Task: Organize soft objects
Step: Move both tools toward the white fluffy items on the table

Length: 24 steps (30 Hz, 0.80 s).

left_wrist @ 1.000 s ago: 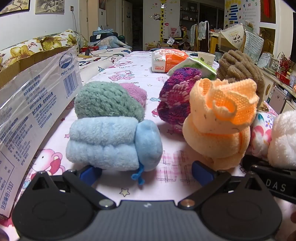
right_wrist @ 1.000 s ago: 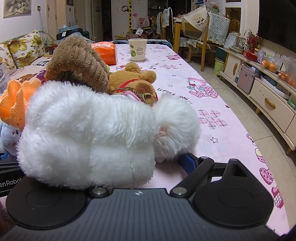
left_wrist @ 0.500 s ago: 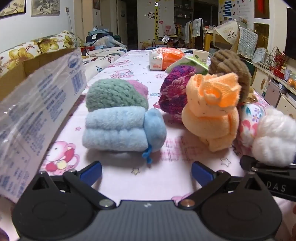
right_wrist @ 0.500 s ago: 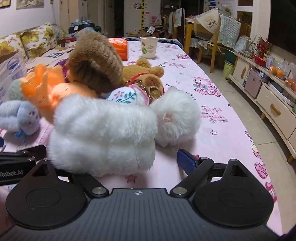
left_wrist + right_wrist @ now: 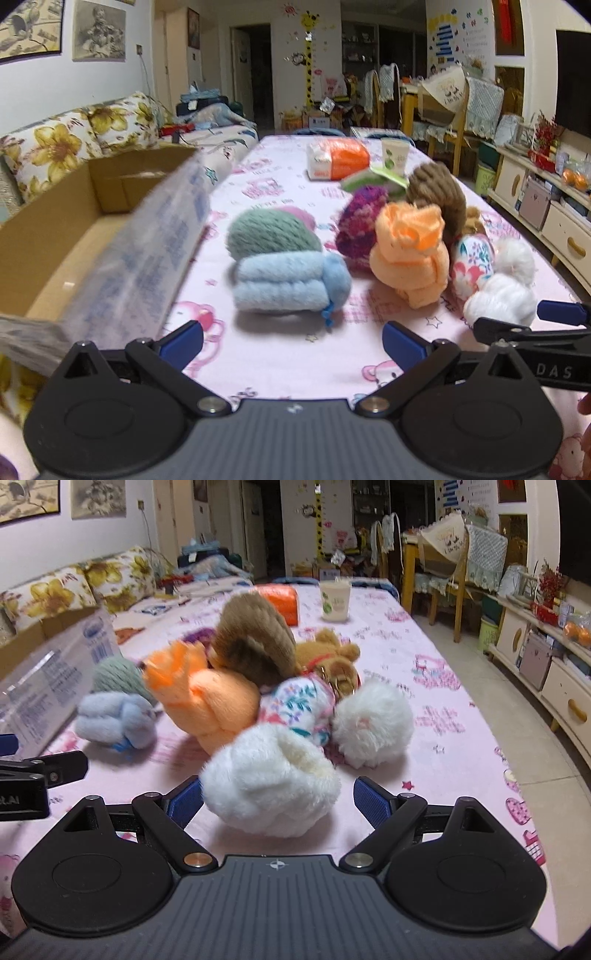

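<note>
Several soft toys lie on the pink tablecloth: a light blue plush (image 5: 288,284) with a green knitted ball (image 5: 269,234) behind it, an orange plush (image 5: 410,254), a purple knitted one (image 5: 358,225), a brown one (image 5: 436,188), a floral one (image 5: 471,258). My left gripper (image 5: 291,341) is open and empty, in front of the blue plush. My right gripper (image 5: 279,801) is open, its jaws either side of a white fluffy plush (image 5: 273,782) that rests on the table. A second white pompom (image 5: 373,727) lies beyond it. The right gripper also shows in the left wrist view (image 5: 517,325).
An open cardboard box (image 5: 74,229) with a plastic-covered flap (image 5: 147,251) stands at the left. An orange packet (image 5: 338,158) and a paper cup (image 5: 395,157) stand further back. A teddy bear (image 5: 332,657) lies behind the floral toy. The table's right edge (image 5: 517,746) drops to the floor.
Both grippers have pulled back and risen, so the toys look smaller and further off. The white plush now lies between the right gripper's open jaws, and the box interior has come into view.
</note>
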Available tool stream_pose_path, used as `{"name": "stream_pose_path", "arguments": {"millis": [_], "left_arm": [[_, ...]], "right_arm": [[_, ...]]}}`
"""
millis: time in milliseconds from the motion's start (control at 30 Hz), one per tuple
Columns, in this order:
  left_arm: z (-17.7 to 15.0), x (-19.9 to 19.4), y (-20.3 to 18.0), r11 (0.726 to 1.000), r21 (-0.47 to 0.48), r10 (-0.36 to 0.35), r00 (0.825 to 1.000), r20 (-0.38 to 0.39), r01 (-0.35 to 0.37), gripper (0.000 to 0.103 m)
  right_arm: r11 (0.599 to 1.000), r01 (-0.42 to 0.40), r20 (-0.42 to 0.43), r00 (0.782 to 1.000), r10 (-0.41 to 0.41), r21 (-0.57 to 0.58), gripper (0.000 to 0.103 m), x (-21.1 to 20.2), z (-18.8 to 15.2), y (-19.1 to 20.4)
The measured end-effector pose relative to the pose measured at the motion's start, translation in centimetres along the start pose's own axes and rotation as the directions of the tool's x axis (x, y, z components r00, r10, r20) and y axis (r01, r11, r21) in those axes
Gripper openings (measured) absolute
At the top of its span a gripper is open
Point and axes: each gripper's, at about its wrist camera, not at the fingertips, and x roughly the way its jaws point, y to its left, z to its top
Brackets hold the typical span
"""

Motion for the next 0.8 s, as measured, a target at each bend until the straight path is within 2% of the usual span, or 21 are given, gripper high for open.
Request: {"name": "stream_pose_path", "arguments": {"millis": [433, 800], "left_arm": [[0.4, -4.5, 4.1, 0.997, -0.037, 0.073, 0.994, 0.077, -0.071, 0.102], [0.6, -7.6, 7.2, 0.987, -0.095, 0.14, 0.981, 0.135, -0.128, 0.102]], "right_arm": [[0.998, -0.048, 0.095, 0.994, 0.053, -0.047, 0.103, -2.1, 0.4, 3.2], [0.993, -0.084, 0.161, 0.982, 0.096, -0.081, 0.103, -4.8, -0.1, 4.5]]}}
